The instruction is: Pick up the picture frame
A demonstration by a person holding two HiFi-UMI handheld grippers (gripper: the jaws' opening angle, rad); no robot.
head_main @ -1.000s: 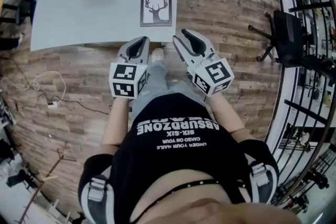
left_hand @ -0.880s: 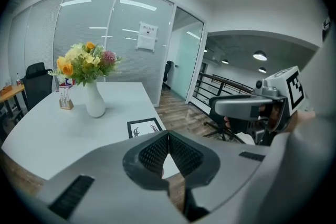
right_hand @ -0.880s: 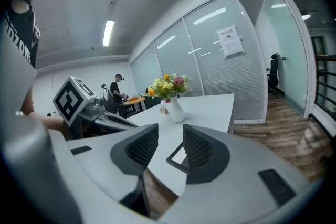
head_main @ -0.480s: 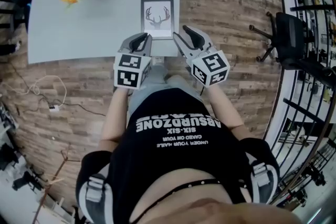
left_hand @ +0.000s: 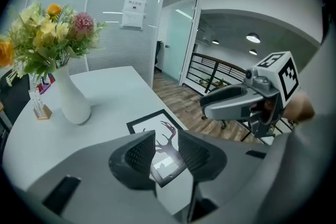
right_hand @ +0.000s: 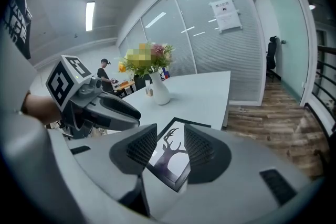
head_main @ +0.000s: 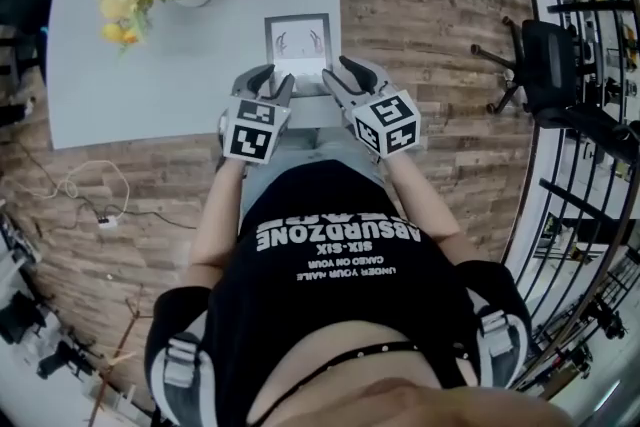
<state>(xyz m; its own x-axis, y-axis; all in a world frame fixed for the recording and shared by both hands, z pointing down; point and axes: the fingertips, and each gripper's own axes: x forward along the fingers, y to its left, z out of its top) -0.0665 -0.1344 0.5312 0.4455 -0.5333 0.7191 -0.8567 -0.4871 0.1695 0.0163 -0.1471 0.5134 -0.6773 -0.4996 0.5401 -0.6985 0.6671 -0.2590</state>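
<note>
Here, the picture frame (head_main: pixel 297 45) lies flat at the near edge of a pale grey table (head_main: pixel 180 65), with wood-plank floor (head_main: pixel 420 15) and glass partition walls (left_hand: pixel 105 23) around. Above the frame's near edge, the left gripper (head_main: pixel 270 78) has its jaws apart and empty. The right gripper (head_main: pixel 335 75) has its jaws opening, with nothing gripped.

Near edge of picture frame (head_main: pixel 297 37) behind left claw (head_main: pixel 270 81), right claw (head_main: pixel 334 77)

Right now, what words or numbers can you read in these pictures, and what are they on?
"ABSURDZONE": on the black T-shirt, upside down in the head view.
"SIX-SIX": same shirt, next line.
Two smaller shirt lines: too small to be sure.
Paper on the glass wall: too blurred to read.
Marker cubes: black-and-white patterns only.
Picture frame: a deer drawing, no words.
</note>
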